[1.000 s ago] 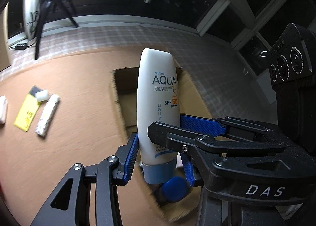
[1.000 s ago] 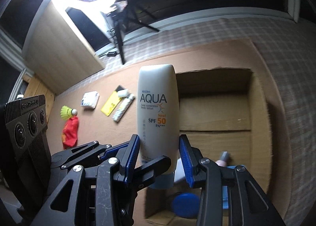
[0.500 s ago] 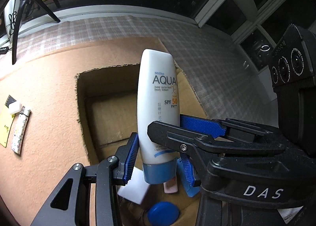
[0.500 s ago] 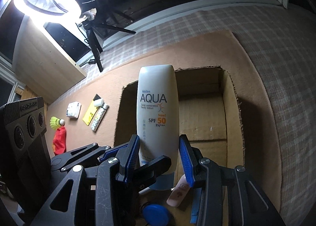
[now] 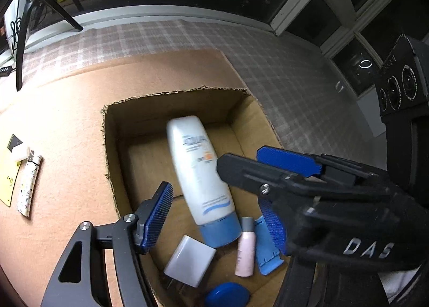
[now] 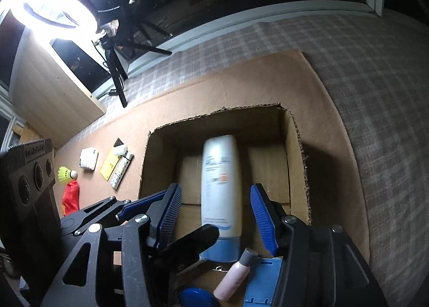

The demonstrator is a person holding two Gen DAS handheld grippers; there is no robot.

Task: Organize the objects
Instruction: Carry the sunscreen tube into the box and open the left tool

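Both grippers hang over the open cardboard box (image 5: pixel 110 162), and the white sunscreen bottle (image 5: pixel 199 172) sits between their fingers with clear gaps on each side, blurred and tilted, its blue cap at the low end, inside the box's opening. The left gripper (image 5: pixel 214 215) has just been spreading its jaws; its blue pads stand apart from the bottle, pressing on nothing. The right gripper (image 6: pixel 214 215) has likewise just been widening, and its two blue pads flank the bottle (image 6: pixel 221 194) without touching it. Whether the bottle's cap already rests on the box floor cannot be told. In the near end of the box, close to the bottle's cap, lie a small pink bottle with a grey cap (image 5: pixel 245 248), a white rectangular block (image 5: pixel 189 264), a flat blue piece (image 5: pixel 265 250) and a round blue lid (image 5: pixel 228 296). Outside the box, on the tan mat (image 5: pixel 67 108) to its left, lie a yellow card (image 6: pixel 110 166), a patterned white tube (image 6: pixel 122 168), a white packet (image 6: pixel 88 159), a yellow shuttlecock (image 6: pixel 65 174) and a red pouch (image 6: pixel 71 197). Beyond the box's far wall, a ring light (image 6: pixel 53 6) glows on a tripod.
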